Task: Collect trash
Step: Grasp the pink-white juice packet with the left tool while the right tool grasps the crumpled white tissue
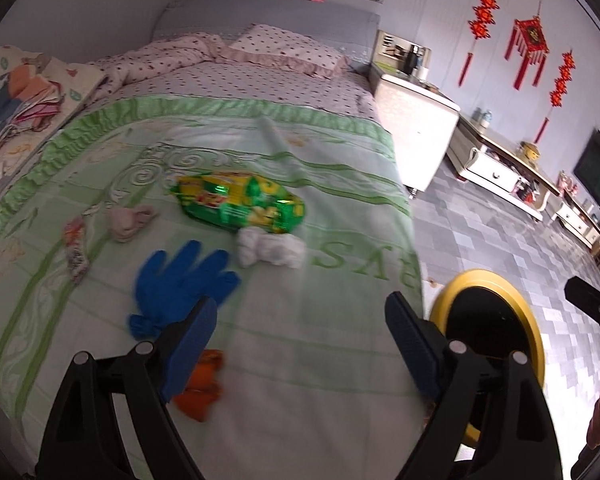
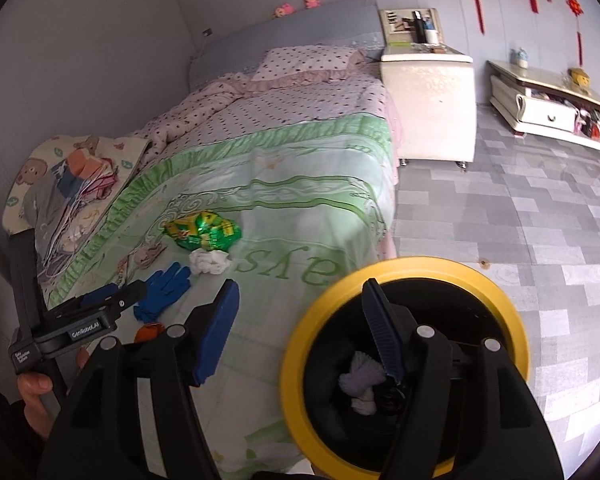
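Note:
Trash lies on the green bedspread [image 1: 340, 208]: a blue glove [image 1: 184, 280], a green-and-yellow snack bag [image 1: 240, 204], a white tissue wad [image 1: 270, 252], a pinkish wad [image 1: 130, 220], a crumpled wrapper [image 1: 76, 252] and an orange scrap [image 1: 202, 384]. My left gripper [image 1: 300, 332] hangs open over the bed's near end, the glove just beyond its left pad, nothing between the pads. A black bin with a yellow rim [image 2: 420, 266] stands on the floor by the bed, with white tissue [image 2: 360, 376] inside. My right gripper [image 2: 300, 332] is open and empty, its right pad over the bin mouth.
A white nightstand [image 2: 432, 108] stands beside the bed. A low cabinet [image 2: 548, 108] lines the far wall. Folded clothes [image 1: 16, 92] are piled on the bed's left side. The grey tiled floor [image 2: 520, 208] spreads to the right. A hand [image 2: 32, 392] holds the left gripper [image 2: 120, 294].

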{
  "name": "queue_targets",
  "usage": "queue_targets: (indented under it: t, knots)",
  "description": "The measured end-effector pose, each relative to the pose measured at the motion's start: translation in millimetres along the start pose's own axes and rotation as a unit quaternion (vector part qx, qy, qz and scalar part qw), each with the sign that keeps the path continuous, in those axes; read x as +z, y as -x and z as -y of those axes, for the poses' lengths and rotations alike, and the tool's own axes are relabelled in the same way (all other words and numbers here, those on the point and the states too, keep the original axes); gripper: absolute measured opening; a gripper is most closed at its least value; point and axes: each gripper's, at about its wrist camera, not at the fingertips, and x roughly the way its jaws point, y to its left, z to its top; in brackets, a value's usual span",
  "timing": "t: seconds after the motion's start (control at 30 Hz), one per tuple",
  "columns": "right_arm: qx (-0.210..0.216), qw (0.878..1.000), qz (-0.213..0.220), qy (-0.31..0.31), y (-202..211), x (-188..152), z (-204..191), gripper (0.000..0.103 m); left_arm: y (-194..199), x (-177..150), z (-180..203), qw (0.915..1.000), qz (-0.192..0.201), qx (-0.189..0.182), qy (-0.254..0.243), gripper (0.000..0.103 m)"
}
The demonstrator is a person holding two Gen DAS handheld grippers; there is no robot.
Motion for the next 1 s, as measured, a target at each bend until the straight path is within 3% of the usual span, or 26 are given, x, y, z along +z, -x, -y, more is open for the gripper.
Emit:
queue_targets:
  t: [0.43, 0.87, 1.0]
  knots:
    - [0.047, 0.997, -0.027, 0.058, -72.9, 13.0, -94.0, 0.064, -0.8, 14.8, -132.5, 0.9914, 0.015, 0.102, 0.08, 0.083]
    - [0.037, 0.99, -0.073, 0.114, -188.6, 6.4, -141.0, 0.065, -54.5, 27.3, -232.3, 0.9763, 0.0, 0.16, 0.146, 0.083]
    - [0.025, 0.988, -0.075, 0.13, -222.9, 7.2, -149.9, 0.072, -75.4, 29.7, -256.6, 0.9709, -0.009, 0.173, 0.166, 0.083]
